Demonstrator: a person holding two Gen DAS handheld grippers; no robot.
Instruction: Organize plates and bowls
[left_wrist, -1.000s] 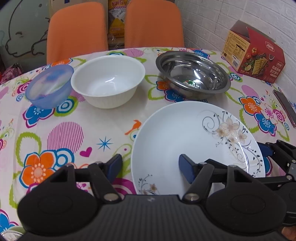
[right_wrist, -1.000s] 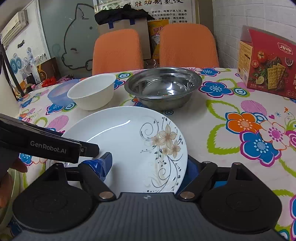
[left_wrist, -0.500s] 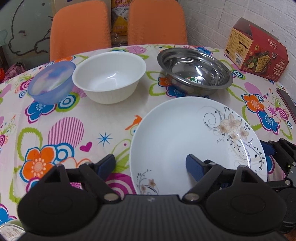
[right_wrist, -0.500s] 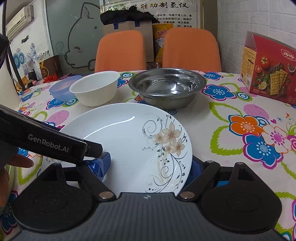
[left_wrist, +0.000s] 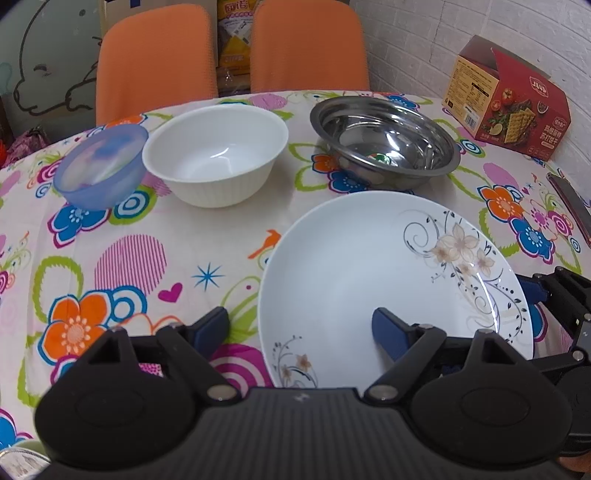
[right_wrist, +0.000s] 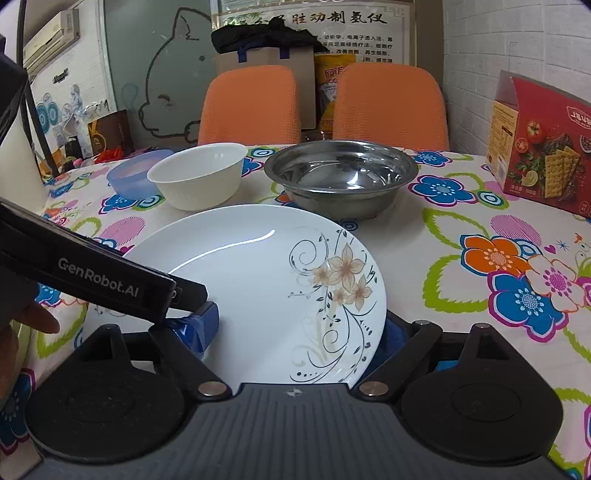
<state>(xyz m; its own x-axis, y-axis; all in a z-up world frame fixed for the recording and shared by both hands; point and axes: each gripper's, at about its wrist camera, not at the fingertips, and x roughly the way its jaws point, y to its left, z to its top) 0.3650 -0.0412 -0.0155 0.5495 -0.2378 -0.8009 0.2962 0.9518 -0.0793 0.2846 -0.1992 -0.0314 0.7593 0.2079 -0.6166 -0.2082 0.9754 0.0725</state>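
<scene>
A white plate with a flower print (left_wrist: 369, 280) lies near the front of the flowered table; it also shows in the right wrist view (right_wrist: 266, 295). My left gripper (left_wrist: 299, 328) is open, straddling the plate's left rim. My right gripper (right_wrist: 301, 328) is open, its fingers wide on either side of the plate's near right part. Behind stand a blue plastic bowl (left_wrist: 99, 166), a white bowl (left_wrist: 216, 155) and a steel bowl (left_wrist: 384, 142), all upright and apart.
A red cracker box (left_wrist: 506, 99) stands at the table's back right. A dark phone (left_wrist: 572, 203) lies at the right edge. Two orange chairs (left_wrist: 155, 55) stand behind the table by the wall.
Both grippers have drawn back and up a little, so the plate and bowls sit slightly farther off. The left gripper's fingers have spread a little wider. The dishes have not moved.
</scene>
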